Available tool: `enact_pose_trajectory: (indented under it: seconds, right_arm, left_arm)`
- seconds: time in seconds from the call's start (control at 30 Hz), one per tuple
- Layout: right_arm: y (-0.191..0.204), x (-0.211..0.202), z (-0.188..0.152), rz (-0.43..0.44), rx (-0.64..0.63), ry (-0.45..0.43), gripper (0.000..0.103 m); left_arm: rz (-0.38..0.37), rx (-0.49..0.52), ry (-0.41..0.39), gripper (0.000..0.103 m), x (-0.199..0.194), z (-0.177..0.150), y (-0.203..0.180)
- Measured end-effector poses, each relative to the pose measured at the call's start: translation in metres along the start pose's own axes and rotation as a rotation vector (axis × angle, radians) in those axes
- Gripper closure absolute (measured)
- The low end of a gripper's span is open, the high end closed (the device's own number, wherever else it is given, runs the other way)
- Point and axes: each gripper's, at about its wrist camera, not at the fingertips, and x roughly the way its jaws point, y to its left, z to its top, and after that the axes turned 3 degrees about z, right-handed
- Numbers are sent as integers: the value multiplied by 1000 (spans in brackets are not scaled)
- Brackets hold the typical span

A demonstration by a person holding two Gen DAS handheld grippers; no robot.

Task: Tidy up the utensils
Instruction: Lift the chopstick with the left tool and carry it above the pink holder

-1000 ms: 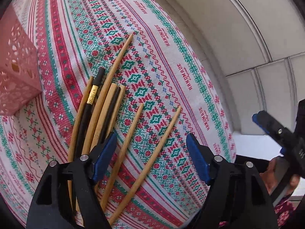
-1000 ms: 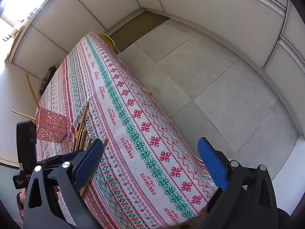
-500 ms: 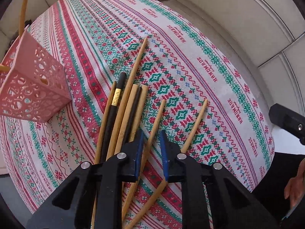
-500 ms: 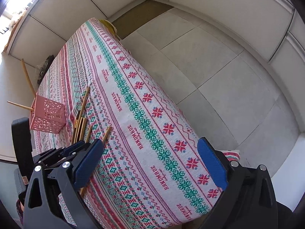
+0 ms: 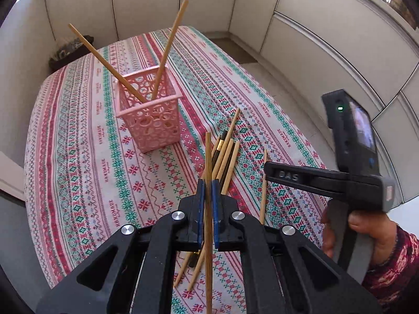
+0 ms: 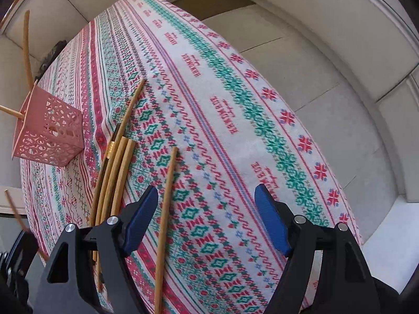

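Observation:
My left gripper (image 5: 208, 191) is shut on a wooden chopstick (image 5: 208, 162) and holds it lifted above the table, pointing forward. A pink perforated holder (image 5: 150, 112) stands ahead to the left with two chopsticks leaning in it. A bundle of wooden and black chopsticks (image 5: 225, 157) lies on the cloth below the held one. My right gripper (image 6: 207, 219) is open above the cloth. One loose chopstick (image 6: 166, 209) lies just inside its left finger, and the bundle (image 6: 115, 167) and the holder (image 6: 48, 130) lie to its left.
The table wears a red, green and white patterned cloth (image 5: 86, 157). Its right edge drops to a tiled floor (image 6: 327, 60). White cabinet walls (image 5: 327, 39) surround it. The right gripper's body and the hand holding it (image 5: 361, 183) show at right in the left wrist view.
My left gripper closed on one chopstick from the table and lifted it, tilting up to face the pink holder. My right gripper moved closer over the loose chopstick, staying open.

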Motion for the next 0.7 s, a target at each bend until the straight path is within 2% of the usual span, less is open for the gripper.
enact_pose_trajectory:
  seconds: [0.07, 0.13, 0.17, 0.2, 0.27, 0.37, 0.43, 0.57, 0.7]
  right_arm:
    - [12, 8, 1, -52, -18, 2, 28]
    - [21, 10, 2, -120, -52, -33, 40]
    - [24, 10, 1, -143, -65, -51, 51]
    - [25, 8, 1, -128, -77, -64, 71]
    - [21, 7, 2, -63, -73, -47, 94]
    - [3, 7, 5, 120, 26, -9, 98]
    - [-6, -4, 1, 217, 42, -34, 98]
    - [-3, -47, -15, 317, -67, -165, 98]
    - [-2, -99, -35, 379, -181, -360, 98]
  left_arm:
    - [0, -12, -29, 98, -13, -3, 7]
    - [-2, -17, -46, 98, 0, 3, -5]
    - [-5, -19, -57, 98, 1, 4, -5]
    - [-11, -21, -65, 98, -6, 3, -1]
    - [-20, -29, -77, 98, -1, 3, 0]
    - [-32, -47, -95, 98, -10, 2, 5]
    - [-36, -54, -108, 98, -14, 1, 8]
    - [-53, -58, -143, 98, -23, 4, 5]
    - [-64, -53, -169, 98, -32, 7, -4]
